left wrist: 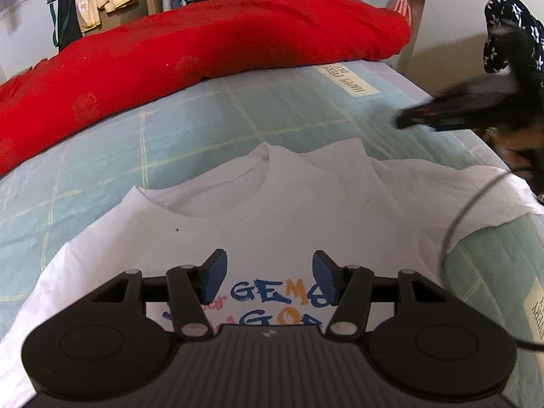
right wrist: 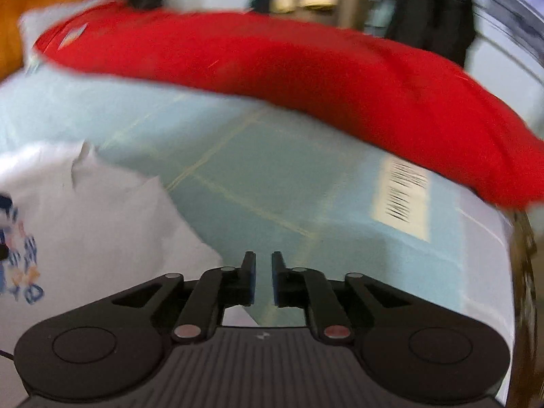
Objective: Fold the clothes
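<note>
One white T-shirt (left wrist: pixel 272 204) is lying flat on the bed (left wrist: pixel 170 129), one red quilt (left wrist: pixel 204 40) behind. The left gripper (left wrist: pixel 268 280) is hanging released, nothing between; the right gripper (right wrist: pixel 263 278) is showing a narrow empty gap, its view blurring.

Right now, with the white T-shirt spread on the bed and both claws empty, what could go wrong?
1. The cable lies across the white T-shirt near its right edge and could get folded in or drag the cloth.
2. The right claw, nearly closed, sits over bare sheet beside the shirt; closing there may pinch bedding instead.
3. The left claw hovers mid-chest, a poor fold grasp.
</note>
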`<action>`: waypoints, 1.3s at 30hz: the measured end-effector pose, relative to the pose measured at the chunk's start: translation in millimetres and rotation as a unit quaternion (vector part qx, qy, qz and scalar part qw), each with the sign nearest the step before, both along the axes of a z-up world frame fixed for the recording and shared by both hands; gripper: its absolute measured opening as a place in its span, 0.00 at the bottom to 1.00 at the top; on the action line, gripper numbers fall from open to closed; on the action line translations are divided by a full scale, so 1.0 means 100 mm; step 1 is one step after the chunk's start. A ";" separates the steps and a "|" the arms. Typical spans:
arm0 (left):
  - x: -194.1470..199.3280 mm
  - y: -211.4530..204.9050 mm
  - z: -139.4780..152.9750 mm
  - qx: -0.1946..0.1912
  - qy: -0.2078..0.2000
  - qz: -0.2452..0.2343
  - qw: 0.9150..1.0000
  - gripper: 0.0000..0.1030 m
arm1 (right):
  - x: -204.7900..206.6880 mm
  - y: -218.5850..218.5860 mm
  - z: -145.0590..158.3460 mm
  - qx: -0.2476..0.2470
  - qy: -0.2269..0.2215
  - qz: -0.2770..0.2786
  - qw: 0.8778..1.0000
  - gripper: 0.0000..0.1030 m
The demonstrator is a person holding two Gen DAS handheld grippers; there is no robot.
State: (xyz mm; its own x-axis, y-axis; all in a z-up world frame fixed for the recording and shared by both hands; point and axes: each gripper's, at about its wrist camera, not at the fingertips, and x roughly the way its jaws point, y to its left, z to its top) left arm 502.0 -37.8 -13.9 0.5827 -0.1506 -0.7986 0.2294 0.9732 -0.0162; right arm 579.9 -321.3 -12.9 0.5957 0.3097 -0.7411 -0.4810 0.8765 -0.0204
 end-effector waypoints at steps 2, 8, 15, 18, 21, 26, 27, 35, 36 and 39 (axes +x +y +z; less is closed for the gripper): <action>0.00 0.00 -0.03 0.001 0.005 0.002 1.000 0.55 | -0.16 -0.23 0.01 0.031 0.027 -0.023 0.999 0.19; 0.03 -0.07 -0.09 0.000 0.017 -0.004 1.000 0.55 | -0.65 -0.52 -0.46 0.013 0.141 -0.052 0.989 0.21; 0.06 -0.17 -0.05 0.008 0.015 -0.016 1.000 0.55 | -0.58 -0.88 -0.41 0.065 0.118 -0.123 0.983 0.29; 0.01 -0.18 0.00 0.010 0.008 -0.017 1.000 0.56 | -0.52 -1.14 -0.31 0.102 0.104 -0.158 0.977 0.28; -0.02 -0.16 -0.01 0.012 0.008 -0.011 1.000 0.56 | -0.47 -1.36 -0.16 0.111 0.069 -0.184 0.974 0.30; -0.09 -0.19 -0.01 0.009 0.011 -0.011 1.000 0.56 | -0.31 -1.33 -0.30 0.028 0.069 -0.130 0.989 0.38; -0.10 -0.20 0.00 0.009 0.011 -0.015 1.000 0.56 | -0.32 -1.27 -0.36 0.007 0.073 -0.110 0.991 0.39; -0.14 -0.21 0.01 0.015 0.006 -0.011 1.000 0.56 | -0.51 -1.18 -0.50 -0.063 0.067 -0.037 0.995 0.40; -0.15 -0.21 0.02 0.013 0.006 -0.010 1.000 0.56 | -0.51 -1.14 -0.49 -0.067 0.071 -0.028 0.995 0.33; -0.17 -0.22 0.04 0.017 0.002 -0.012 1.000 0.56 | -0.53 -1.08 -0.46 -0.079 0.072 -0.014 0.994 0.09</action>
